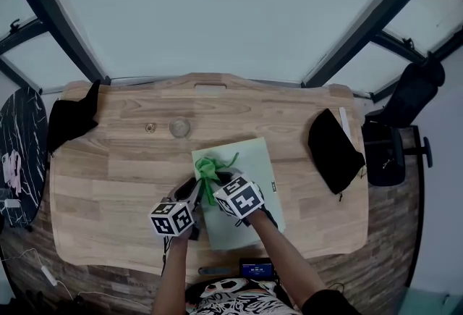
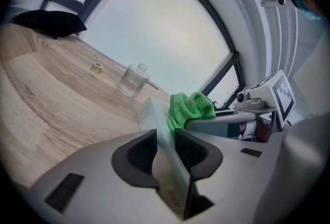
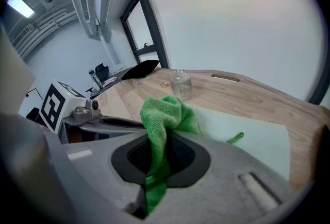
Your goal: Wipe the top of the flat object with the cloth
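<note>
- A black bag (image 1: pixel 72 120) lies at the far left corner of the wooden table (image 1: pixel 108 183).
- A small cap (image 1: pixel 150 128) and an upright clear glass bottle (image 1: pixel 179 127) stand side by side on the far part of the table, left of centre.
- The left gripper (image 2: pixel 164 150) is clenched on the left edge of the flat object (image 1: pixel 253 158). This is a pale green sheet lying near the middle of the table, and its edge runs between both pads.
- The green cloth (image 3: pixel 164 115) sits bunched on the sheet's far left part.
- The right gripper (image 3: pixel 159 155), just right of the left one, grasps the cloth, with its jaws closed on a hanging fold.
- A black pouch (image 1: pixel 334 148) lies near the table's right edge, well apart from the sheet.
</note>
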A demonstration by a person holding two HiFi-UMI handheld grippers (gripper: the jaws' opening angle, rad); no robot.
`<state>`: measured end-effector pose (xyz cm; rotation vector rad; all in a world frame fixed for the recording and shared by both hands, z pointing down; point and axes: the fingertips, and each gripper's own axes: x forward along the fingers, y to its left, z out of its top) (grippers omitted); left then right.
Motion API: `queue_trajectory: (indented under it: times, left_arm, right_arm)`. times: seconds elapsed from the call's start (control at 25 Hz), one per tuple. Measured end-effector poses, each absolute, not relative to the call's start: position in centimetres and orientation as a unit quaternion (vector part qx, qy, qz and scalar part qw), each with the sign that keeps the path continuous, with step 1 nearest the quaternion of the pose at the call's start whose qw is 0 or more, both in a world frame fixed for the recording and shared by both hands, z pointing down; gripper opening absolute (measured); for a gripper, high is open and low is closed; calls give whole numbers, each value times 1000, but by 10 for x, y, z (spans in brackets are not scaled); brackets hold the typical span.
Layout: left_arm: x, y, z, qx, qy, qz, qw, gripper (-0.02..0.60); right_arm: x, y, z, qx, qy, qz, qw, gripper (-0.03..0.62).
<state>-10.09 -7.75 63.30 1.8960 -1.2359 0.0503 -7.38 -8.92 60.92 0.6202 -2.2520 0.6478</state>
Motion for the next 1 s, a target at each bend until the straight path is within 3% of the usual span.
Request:
queue_trajectory:
  times: [1.0]
  left_arm:
    - [-104, -80, 637, 761, -499, 20, 414, 110]
  right_arm:
    - [-59, -10, 616, 191, -864, 296, 360, 25]
